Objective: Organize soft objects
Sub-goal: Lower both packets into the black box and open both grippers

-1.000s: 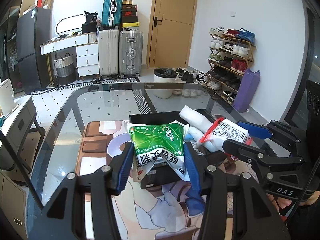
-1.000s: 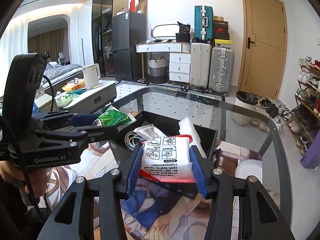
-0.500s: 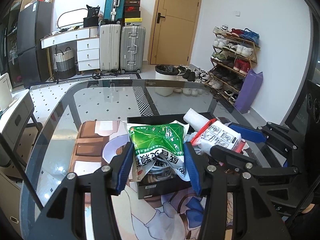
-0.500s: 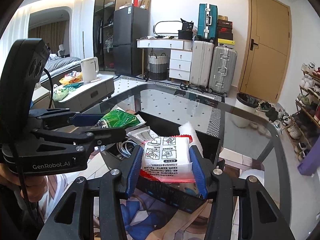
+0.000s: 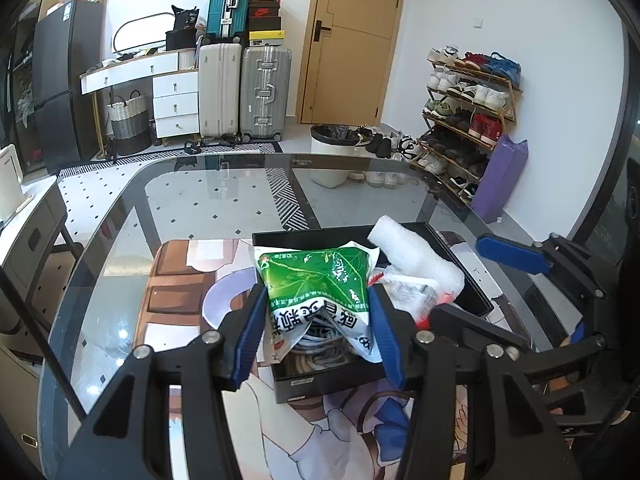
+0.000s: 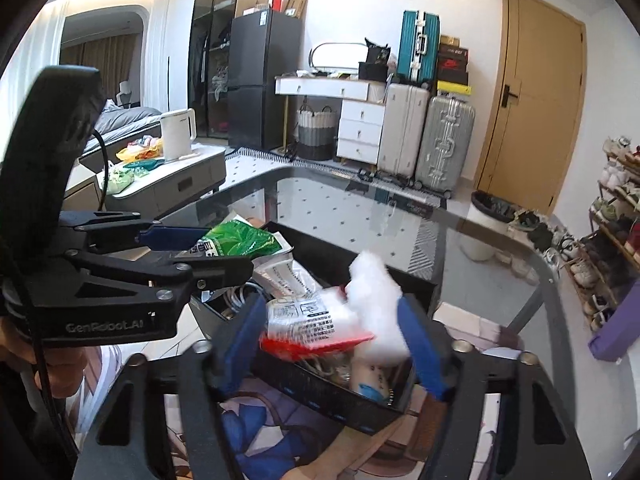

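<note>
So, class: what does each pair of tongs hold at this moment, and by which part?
The left tongs pinch the green packet by its lower sides. The right tongs look opened around the red-edged white packet, so no firm hold shows.

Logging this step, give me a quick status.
Left gripper shut on green packet over black box. Right gripper open, white packet loose between jaws. Nothing blocking.
</note>
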The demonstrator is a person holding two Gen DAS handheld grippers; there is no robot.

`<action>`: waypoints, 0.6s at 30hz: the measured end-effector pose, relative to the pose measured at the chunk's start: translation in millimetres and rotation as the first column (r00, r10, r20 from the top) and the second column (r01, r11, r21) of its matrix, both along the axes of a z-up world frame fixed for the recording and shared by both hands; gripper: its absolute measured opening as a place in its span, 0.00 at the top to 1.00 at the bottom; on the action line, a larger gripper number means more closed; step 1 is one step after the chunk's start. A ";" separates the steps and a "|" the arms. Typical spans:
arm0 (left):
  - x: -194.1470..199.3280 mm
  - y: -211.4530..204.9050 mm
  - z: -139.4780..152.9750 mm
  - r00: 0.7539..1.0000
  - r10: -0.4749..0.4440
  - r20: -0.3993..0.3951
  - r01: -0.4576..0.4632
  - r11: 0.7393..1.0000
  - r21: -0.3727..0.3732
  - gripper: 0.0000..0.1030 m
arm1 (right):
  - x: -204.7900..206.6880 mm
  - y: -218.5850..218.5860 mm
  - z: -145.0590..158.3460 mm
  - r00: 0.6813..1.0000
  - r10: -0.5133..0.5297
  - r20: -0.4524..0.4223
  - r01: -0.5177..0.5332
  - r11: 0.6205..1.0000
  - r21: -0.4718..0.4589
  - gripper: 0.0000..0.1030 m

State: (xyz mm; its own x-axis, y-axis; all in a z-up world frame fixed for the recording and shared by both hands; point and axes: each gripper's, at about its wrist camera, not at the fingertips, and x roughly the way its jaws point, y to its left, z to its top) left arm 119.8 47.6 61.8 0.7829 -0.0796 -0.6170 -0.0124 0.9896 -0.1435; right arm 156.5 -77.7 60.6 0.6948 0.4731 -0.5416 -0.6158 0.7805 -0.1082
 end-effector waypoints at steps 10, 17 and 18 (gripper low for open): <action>-12.0 -7.0 3.9 1.000 -0.009 0.029 0.007 0.998 0.057 0.22 | -12.5 -18.3 2.8 1.000 -0.018 0.010 0.018 1.000 0.013 0.18; -29.5 -3.7 8.7 0.996 -0.006 0.091 -0.001 0.997 0.077 0.05 | -23.6 -38.8 -6.3 0.999 -0.030 -0.024 0.032 0.996 0.085 0.03; -32.9 -2.6 9.5 0.994 -0.005 0.105 -0.003 0.997 0.074 0.02 | -23.8 -40.2 -8.4 0.999 -0.027 -0.037 0.031 0.995 0.098 0.01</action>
State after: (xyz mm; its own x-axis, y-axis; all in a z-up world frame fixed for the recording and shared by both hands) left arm 87.0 45.0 71.3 0.8439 -0.0378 -0.5352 -0.0002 0.9975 -0.0707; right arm 132.7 -117.9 52.2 0.6903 0.5057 -0.5175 -0.5949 0.8037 -0.0082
